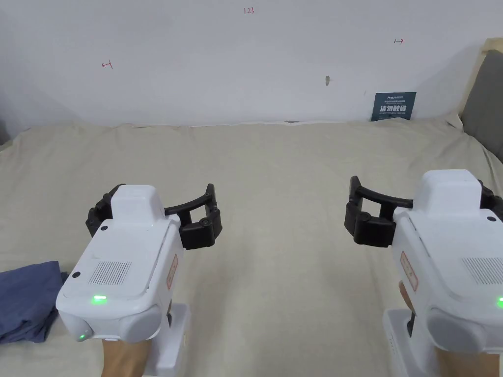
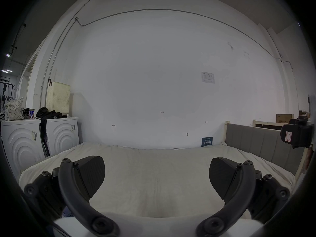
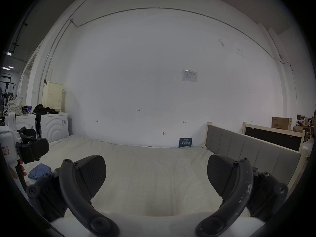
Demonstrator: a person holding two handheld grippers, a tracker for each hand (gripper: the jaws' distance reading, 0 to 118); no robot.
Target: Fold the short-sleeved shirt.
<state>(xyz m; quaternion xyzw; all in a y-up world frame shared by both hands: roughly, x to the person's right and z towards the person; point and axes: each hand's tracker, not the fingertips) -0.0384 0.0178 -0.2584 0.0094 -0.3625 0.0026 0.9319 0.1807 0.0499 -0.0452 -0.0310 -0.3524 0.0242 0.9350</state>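
A crumpled blue shirt (image 1: 27, 299) lies at the near left edge of the beige bed sheet (image 1: 280, 172); the frame cuts off part of it. My left gripper (image 1: 154, 208) hovers just to the right of it, open and holding nothing. Further right, my right gripper (image 1: 422, 203) hangs over bare sheet, also open and holding nothing. In the left gripper view, the left gripper (image 2: 157, 174) has its jaws spread wide above the sheet, with the right gripper (image 2: 297, 134) at the far right. In the right gripper view, the right gripper (image 3: 156, 174) is spread wide too; the shirt (image 3: 40, 170) sits below the left gripper (image 3: 32, 150).
A white wall (image 1: 245, 64) runs behind the bed, with a small blue sign (image 1: 393, 106) leaning at its foot. A grey padded headboard (image 3: 248, 148) borders the bed's right side. White machines (image 2: 34, 138) with a cream basket (image 2: 58, 97) stand past the left side.
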